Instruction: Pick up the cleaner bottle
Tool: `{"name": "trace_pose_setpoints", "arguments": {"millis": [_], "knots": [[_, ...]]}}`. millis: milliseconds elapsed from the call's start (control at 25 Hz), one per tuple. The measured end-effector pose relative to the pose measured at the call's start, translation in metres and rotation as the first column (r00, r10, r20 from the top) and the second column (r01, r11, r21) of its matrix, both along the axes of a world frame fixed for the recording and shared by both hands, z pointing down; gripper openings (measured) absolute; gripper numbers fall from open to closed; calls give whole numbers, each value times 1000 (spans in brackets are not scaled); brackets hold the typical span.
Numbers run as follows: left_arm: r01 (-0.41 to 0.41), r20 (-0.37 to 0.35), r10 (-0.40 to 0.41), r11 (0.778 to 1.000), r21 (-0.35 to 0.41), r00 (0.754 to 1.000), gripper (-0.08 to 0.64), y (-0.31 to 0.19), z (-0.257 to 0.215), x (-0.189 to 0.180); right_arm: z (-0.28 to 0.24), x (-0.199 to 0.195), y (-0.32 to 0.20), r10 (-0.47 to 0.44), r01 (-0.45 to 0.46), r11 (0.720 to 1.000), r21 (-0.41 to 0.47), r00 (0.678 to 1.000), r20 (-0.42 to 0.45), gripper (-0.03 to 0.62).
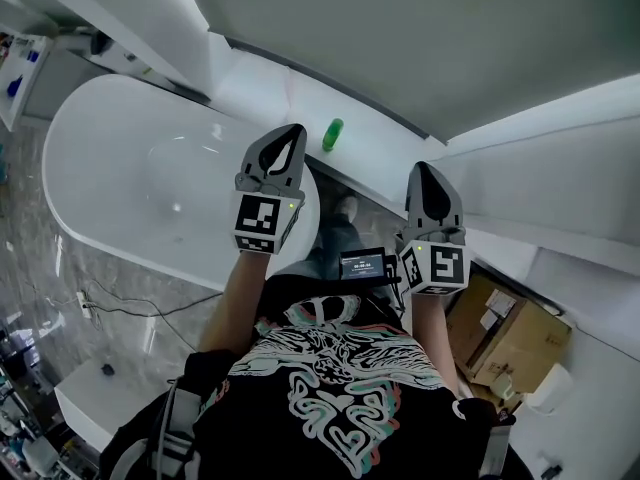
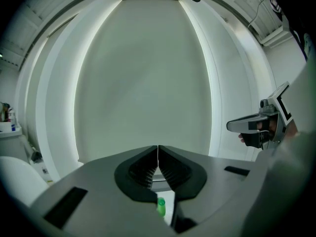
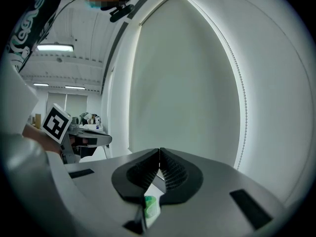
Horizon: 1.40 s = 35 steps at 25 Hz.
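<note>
Green, the cleaner bottle [image 1: 332,134] sits on the ledge [image 1: 385,160] just beside the bathtub [image 1: 120,158]. Left gripper [image 1: 290,134] and right gripper [image 1: 424,174] are closed tight, holding nothing. It looks like light, slippery plastic, so pinch its middle.

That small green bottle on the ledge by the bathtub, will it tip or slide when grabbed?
The green bottle looks slim and upright, so a nudge near its top would probably tip it. The white ledge under it looks smooth, so it may slide if pushed. It looks small, likely light.
</note>
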<state>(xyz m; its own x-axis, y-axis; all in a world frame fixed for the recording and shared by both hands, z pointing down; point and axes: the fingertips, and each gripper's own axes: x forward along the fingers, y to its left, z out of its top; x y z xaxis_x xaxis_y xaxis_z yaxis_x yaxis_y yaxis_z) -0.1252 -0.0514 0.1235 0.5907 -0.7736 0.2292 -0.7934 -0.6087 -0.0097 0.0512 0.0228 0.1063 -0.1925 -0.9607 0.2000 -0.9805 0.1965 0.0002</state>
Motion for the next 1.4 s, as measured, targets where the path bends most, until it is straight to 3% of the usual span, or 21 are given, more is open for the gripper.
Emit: {"name": "trace_pose_setpoints", "arguments": {"millis": [400,840,1080,1400], "knots": [[30,15,-29,996,-84,999,20,7,53,-13,41,-2,0,-18,16,998,-65,1000,-18,26],[28,63,-20,993,-115,998,20,9,99,-16,81,10,3,10,-11,995,-103,1000,-15,26],[39,4,-39,987,-154,999,20,-1,128,-9,119,9,-10,-5,4,992,-129,1000,-6,26],[35,-5,-36,980,-196,999,20,-8,167,-4,160,3,-22,-29,26,984,-176,1000,-11,26]]}}
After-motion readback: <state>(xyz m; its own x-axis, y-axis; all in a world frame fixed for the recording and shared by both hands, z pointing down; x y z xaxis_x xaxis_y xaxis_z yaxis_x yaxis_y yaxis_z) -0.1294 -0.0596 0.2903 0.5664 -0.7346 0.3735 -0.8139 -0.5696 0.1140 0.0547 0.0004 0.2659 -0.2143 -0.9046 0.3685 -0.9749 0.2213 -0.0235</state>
